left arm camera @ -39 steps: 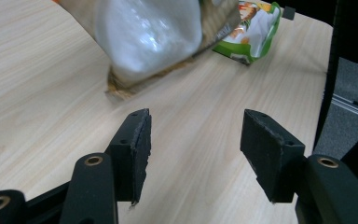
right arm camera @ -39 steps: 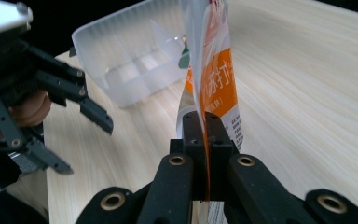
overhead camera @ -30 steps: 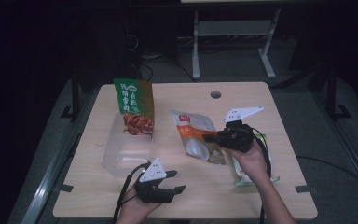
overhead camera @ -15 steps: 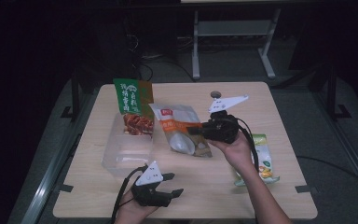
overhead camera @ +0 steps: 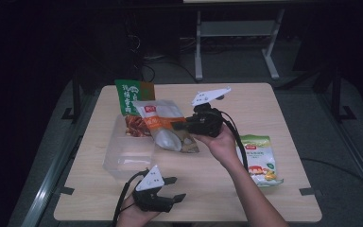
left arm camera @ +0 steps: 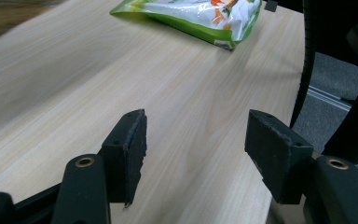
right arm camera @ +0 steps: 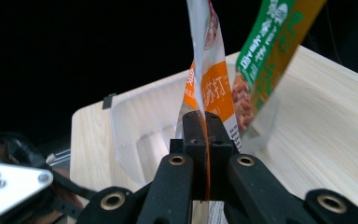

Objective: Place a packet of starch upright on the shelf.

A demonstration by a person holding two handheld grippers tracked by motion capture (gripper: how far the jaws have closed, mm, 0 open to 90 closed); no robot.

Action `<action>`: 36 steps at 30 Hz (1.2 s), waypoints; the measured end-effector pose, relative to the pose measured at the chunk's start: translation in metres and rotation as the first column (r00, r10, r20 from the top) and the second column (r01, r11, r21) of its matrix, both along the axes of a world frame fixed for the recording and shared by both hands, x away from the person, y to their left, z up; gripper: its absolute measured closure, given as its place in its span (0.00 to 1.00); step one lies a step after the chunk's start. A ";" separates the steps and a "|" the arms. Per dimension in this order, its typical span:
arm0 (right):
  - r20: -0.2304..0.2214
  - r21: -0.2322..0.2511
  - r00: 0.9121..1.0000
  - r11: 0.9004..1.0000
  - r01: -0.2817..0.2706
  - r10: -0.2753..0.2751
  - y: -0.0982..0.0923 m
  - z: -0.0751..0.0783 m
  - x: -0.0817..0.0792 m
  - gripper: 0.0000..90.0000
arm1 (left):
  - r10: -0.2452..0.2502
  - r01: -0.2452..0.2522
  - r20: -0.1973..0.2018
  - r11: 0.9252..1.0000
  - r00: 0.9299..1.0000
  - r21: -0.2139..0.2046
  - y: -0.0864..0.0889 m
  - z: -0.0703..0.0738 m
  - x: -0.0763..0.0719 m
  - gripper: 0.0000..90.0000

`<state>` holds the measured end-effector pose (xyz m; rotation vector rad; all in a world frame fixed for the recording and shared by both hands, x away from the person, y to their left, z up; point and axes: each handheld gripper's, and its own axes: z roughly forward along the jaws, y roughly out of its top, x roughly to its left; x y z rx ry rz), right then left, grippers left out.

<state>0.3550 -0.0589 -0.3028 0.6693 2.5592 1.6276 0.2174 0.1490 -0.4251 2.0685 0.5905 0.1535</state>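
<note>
Right gripper view: we see the right gripper (right arm camera: 204, 140) clamped fully on the edge of an orange-and-white snack pouch (right arm camera: 208, 91), which hangs edge-on just past the jaw tips. Directly beyond it sits the clear plastic bin (right arm camera: 140, 126), with a green snack bag (right arm camera: 265, 60) standing in it at the far side.

In the high view the right gripper (overhead camera: 182, 126) holds the pouch (overhead camera: 168, 130) above the bin's (overhead camera: 125, 158) near corner, not yet inside.

We judge the pouch light, soft and crinkly; the film looks slick, so the sealed edge is the right place to pinch. It will swing and flop from a one-sided hold.

The left gripper (overhead camera: 175, 188) rests low at the table's (overhead camera: 208, 189) near edge, well apart from the bin. Its jaws stand wide with nothing between them and have just been opening a little.

A green-and-white pouch (overhead camera: 257, 158) lies flat behind the right hand.

Versus the earlier frames: pouch and right gripper have moved from mid-table across toward the bin and risen; the green-and-white pouch, once under the forearm, now lies uncovered.
</note>
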 end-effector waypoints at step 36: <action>-0.062 0.023 0.994 0.996 -0.087 0.088 0.116 -0.027 0.045 1.00 | 0.004 -0.004 0.013 1.000 1.000 -0.009 0.006 0.001 -0.001 0.42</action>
